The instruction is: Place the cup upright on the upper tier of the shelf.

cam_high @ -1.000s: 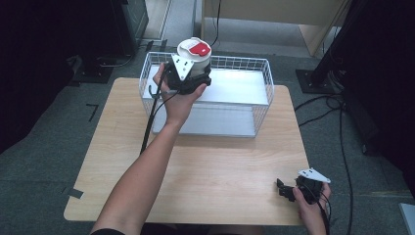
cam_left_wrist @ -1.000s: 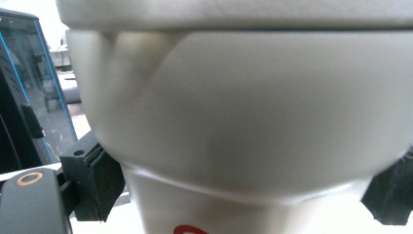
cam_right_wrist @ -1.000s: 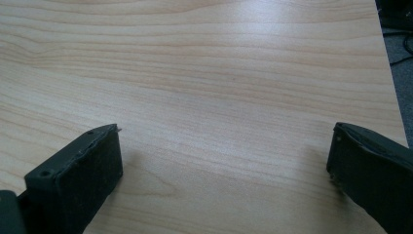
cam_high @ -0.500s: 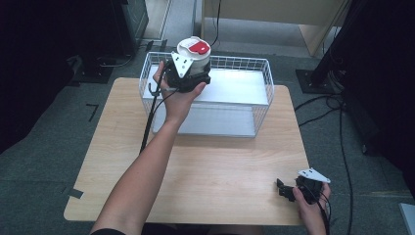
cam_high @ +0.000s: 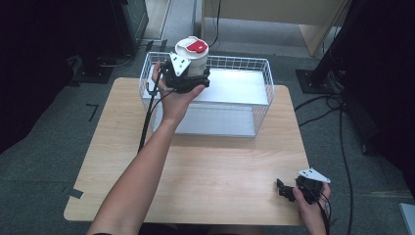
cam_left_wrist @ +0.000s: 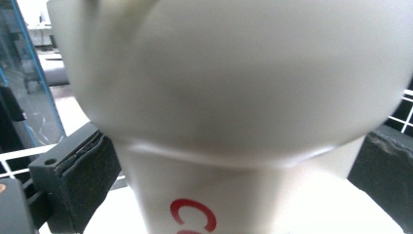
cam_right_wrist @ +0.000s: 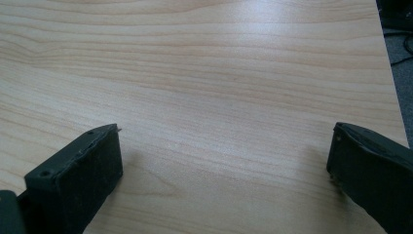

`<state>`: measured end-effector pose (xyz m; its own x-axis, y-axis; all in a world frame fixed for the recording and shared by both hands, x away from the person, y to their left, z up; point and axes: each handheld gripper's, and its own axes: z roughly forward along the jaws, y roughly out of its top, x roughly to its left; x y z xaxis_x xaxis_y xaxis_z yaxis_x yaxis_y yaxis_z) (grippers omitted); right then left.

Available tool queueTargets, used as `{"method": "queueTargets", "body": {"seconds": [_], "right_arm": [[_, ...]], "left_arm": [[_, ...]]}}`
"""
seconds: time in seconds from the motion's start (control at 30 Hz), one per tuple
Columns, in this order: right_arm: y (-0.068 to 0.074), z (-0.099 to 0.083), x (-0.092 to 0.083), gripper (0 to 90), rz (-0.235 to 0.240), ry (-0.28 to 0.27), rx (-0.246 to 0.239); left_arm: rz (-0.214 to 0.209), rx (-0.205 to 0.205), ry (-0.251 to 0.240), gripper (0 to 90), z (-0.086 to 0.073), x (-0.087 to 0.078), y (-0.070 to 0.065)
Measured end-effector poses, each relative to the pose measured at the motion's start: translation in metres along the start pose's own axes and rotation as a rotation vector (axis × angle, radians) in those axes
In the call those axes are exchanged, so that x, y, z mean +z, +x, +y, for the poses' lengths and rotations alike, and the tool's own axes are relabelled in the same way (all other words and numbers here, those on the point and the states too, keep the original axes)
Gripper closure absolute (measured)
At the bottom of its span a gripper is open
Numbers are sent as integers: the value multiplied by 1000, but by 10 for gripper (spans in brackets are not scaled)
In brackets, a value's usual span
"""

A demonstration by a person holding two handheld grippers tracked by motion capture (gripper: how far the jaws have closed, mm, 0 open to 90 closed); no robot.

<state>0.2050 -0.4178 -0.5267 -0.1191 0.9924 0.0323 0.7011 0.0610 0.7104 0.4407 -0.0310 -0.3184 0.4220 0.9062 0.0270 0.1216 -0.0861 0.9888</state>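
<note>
High view: at the left, the left gripper (cam_high: 188, 78) is clamped on a white cup (cam_high: 192, 58) with a white-and-red lid, held upright above the left end of a white wire basket (cam_high: 262, 88) at the far side of the wooden table (cam_high: 220, 171). Left gripper view: the cup's (cam_left_wrist: 234, 112) white wall sits between the two black jaws. At the right, the right gripper (cam_high: 286, 190) rests low over the table's near right corner, jaws spread wide and empty.
</note>
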Motion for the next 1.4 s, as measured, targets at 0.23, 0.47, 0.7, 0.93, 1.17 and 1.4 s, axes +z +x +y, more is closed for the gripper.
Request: {"method": "queueTargets", "body": {"seconds": [0.23,0.47,0.7,0.93,1.17,1.4], "right_arm": [[0,0,0,0,0,0,0],[0,0,0,0,1,0,1],[0,0,0,0,0,0,0],[0,0,0,0,-1,0,-1],[0,0,0,0,-1,2,0],[0,0,0,0,0,1,0]], "left_arm": [[-2,10,5,0,0,-4,1],[1,5,10,0,-7,-12,6],[-10,38,-6,0,-14,-31,2],[-20,37,-19,0,-21,-49,0],[-21,31,-28,0,-32,-75,4],[-23,44,-32,0,-41,-98,7]]}}
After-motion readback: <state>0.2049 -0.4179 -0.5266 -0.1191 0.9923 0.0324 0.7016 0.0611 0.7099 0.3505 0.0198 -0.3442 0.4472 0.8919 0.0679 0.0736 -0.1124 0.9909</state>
